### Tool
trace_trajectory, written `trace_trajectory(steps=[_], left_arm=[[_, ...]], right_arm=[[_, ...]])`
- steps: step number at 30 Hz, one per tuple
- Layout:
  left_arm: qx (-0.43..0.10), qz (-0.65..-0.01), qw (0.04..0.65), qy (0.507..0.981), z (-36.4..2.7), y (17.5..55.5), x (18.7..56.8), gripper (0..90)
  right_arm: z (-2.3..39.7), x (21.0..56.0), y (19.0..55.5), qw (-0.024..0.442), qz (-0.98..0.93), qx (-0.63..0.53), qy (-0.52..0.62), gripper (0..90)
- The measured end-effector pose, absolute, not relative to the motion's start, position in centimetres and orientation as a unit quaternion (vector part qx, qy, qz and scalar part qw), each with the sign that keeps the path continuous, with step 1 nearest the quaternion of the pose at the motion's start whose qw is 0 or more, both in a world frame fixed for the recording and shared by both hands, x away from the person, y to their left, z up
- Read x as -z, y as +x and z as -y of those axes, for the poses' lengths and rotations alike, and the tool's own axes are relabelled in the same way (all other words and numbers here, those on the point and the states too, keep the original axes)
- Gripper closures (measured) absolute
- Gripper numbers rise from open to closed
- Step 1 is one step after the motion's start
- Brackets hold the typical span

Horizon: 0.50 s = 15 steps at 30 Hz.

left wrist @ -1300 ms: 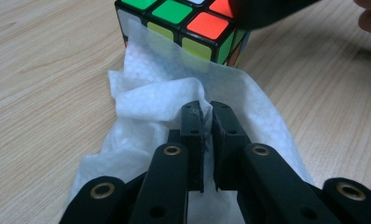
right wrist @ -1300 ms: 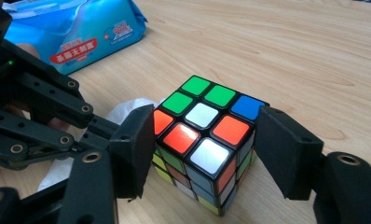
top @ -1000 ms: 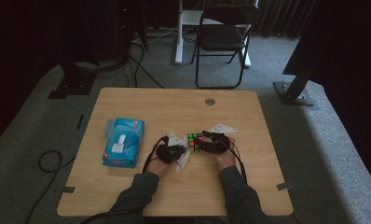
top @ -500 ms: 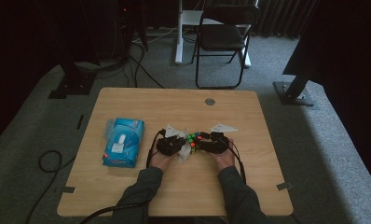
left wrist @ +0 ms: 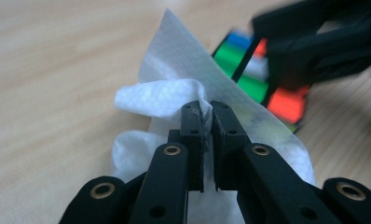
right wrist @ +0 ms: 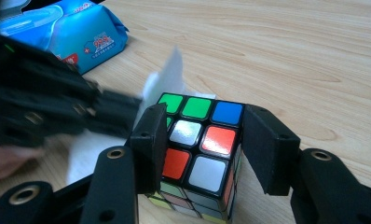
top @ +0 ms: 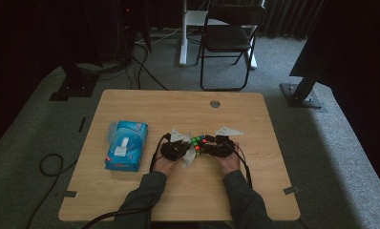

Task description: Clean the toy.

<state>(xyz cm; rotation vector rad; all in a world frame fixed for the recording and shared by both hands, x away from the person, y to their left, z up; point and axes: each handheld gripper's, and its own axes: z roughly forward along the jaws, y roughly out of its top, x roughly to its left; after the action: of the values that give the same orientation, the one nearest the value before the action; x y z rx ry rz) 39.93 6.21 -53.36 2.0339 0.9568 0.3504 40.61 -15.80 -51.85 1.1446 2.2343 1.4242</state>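
Note:
A colour-tiled puzzle cube (right wrist: 197, 140) stands on the wooden table (top: 178, 109), near its front middle. My right gripper (right wrist: 204, 123) has just been closing, and its jaws now press on the cube's two sides. My left gripper (left wrist: 207, 112) is shut on a crumpled white wipe (left wrist: 174, 93) and holds it against the cube's (left wrist: 249, 70) left face. In the high view the left gripper (top: 184, 151) and the right gripper (top: 211, 146) flank the cube (top: 197, 142), both hands resting low on the table.
A blue pack of wet wipes (top: 126, 145) lies at the table's left, also seen behind the cube (right wrist: 72, 28). A round cable grommet (top: 215, 103) sits near the far edge. A folding chair (top: 226, 38) stands on the carpet beyond.
The left hand with the wipe has edged slightly toward the cube. The right hand has stayed in place around the cube.

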Motion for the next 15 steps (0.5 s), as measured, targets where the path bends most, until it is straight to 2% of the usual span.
trace_trajectory(steps=[10, 15], left_arm=[[-0.145, -0.394, 0.452, 0.787, -6.4, 39.6, 52.7, 84.6], [-0.142, -0.390, 0.428, 0.803, -5.9, 39.3, 53.6, 84.9]], right_arm=[[15.8, 52.0, 40.6, 0.126, -0.764, -0.493, 0.397, 50.8], [15.8, 52.0, 40.6, 0.127, -0.763, -0.493, 0.398, 50.7]])
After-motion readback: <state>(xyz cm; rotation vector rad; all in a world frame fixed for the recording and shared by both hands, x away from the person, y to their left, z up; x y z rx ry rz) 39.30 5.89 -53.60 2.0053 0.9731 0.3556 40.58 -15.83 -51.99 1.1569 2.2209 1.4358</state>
